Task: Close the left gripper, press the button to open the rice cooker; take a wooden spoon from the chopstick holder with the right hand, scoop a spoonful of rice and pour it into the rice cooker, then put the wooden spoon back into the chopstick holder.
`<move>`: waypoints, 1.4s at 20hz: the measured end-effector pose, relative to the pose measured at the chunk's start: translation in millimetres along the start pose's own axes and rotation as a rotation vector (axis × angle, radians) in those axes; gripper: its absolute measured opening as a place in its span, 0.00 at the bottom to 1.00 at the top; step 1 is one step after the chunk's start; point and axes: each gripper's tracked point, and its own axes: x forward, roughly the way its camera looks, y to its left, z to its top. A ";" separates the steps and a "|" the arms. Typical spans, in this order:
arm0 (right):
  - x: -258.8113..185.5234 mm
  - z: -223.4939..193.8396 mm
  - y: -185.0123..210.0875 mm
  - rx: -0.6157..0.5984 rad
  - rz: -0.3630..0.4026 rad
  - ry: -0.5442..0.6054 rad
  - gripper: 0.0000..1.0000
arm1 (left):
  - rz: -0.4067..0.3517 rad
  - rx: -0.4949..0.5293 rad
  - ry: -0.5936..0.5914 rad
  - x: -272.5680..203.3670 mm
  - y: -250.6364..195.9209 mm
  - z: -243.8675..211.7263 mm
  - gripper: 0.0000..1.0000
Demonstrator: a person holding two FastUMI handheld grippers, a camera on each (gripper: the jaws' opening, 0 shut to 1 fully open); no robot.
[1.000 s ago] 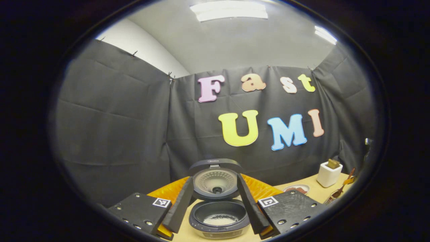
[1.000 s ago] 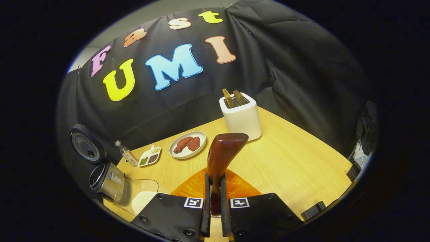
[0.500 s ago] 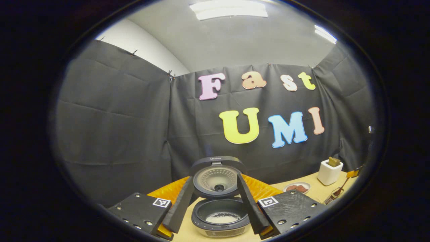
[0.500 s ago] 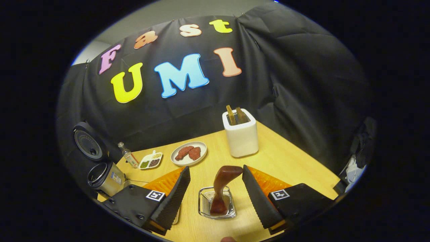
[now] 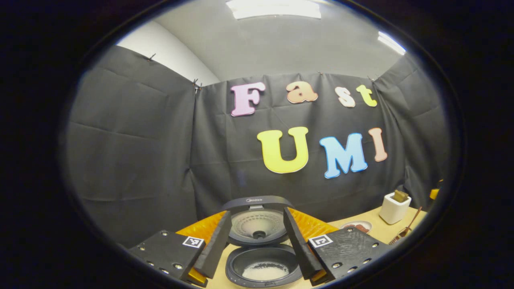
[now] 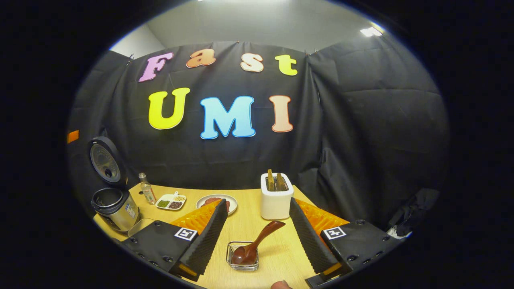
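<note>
Right tool released above spoon leaning in wire holder on desk, left tool released, facing open cooker with rice inside

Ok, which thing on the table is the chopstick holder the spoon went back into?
Start at the white toaster near the back wall on the wooden table. In front of it sits a small square wire-mesh basket, the chopstick holder. Unlike the plates beside it, it holds a dark wooden spoon leaning out.
</note>
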 end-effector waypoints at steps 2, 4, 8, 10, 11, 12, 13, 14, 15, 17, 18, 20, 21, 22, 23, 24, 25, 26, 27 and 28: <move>-3.7 -2.2 7.9 0.005 -0.007 0.003 0.98 | -0.019 -0.022 0.026 25.4 3.9 -3.6 0.80; -5.2 -9.0 13.3 0.005 -0.020 0.012 0.98 | -0.030 -0.041 0.036 49.0 11.0 -4.2 0.79; -7.2 -19.8 25.9 0.009 -0.042 0.031 0.98 | -0.046 -0.029 0.034 99.4 24.1 -1.7 0.79; -8.3 -22.9 33.1 0.022 -0.047 0.036 0.98 | -0.045 -0.028 0.041 126.3 32.0 -2.3 0.78; -8.3 -25.5 36.2 0.028 -0.049 0.043 0.98 | -0.048 -0.034 0.044 139.1 34.6 -2.6 0.78; -8.6 -28.6 39.4 0.030 -0.048 0.048 0.98 | -0.057 -0.046 0.052 150.4 33.5 -5.3 0.80; -8.1 -30.2 42.5 0.030 -0.048 0.056 0.98 | -0.067 -0.059 0.060 160.4 32.5 -8.0 0.80; -7.6 -30.9 45.4 0.029 -0.044 0.060 0.98 | -0.075 -0.068 0.070 171.4 31.3 -12.8 0.80; -7.0 -29.6 48.2 0.026 -0.042 0.059 0.98 | -0.082 -0.073 0.077 179.2 29.2 -16.4 0.80; -5.4 -23.6 52.9 0.018 -0.033 0.048 0.98 | -0.087 -0.076 0.089 193.5 25.7 -22.7 0.80; -4.0 -20.6 55.5 0.014 -0.026 0.044 0.98 | -0.088 -0.074 0.102 197.4 23.7 -27.2 0.79; -2.6 -14.2 58.7 0.008 -0.012 0.029 0.98 | -0.089 -0.075 0.128 200.6 21.7 -37.2 0.79; -2.6 -10.8 59.5 0.004 -0.006 0.021 0.98 | -0.083 -0.078 0.138 200.2 21.4 -40.4 0.78; -1.9 -7.9 58.8 0.002 -0.002 0.012 0.98 | -0.076 -0.080 0.136 203.2 21.6 -44.0 0.78; -1.7 -5.7 57.6 0.002 0.002 0.007 0.98 | -0.068 -0.087 0.143 202.2 22.1 -48.9 0.80; -2.0 -4.5 57.3 0.004 0.008 0.004 0.98 | -0.062 -0.086 0.129 199.9 23.3 -47.7 0.82; -2.8 -3.5 55.9 0.004 0.013 0.002 0.98 | -0.057 -0.085 0.135 197.9 23.3 -49.0 0.84; -2.8 -3.4 52.6 0.004 0.015 0.001 0.99 | -0.055 -0.085 0.131 195.4 22.8 -49.5 0.82; -3.4 -2.7 49.0 0.005 0.017 -0.001 0.99 | -0.053 -0.087 0.138 190.2 21.7 -52.0 0.82; -3.9 -3.3 44.8 0.007 0.017 0.001 0.99 | -0.052 -0.093 0.137 181.9 20.9 -53.0 0.83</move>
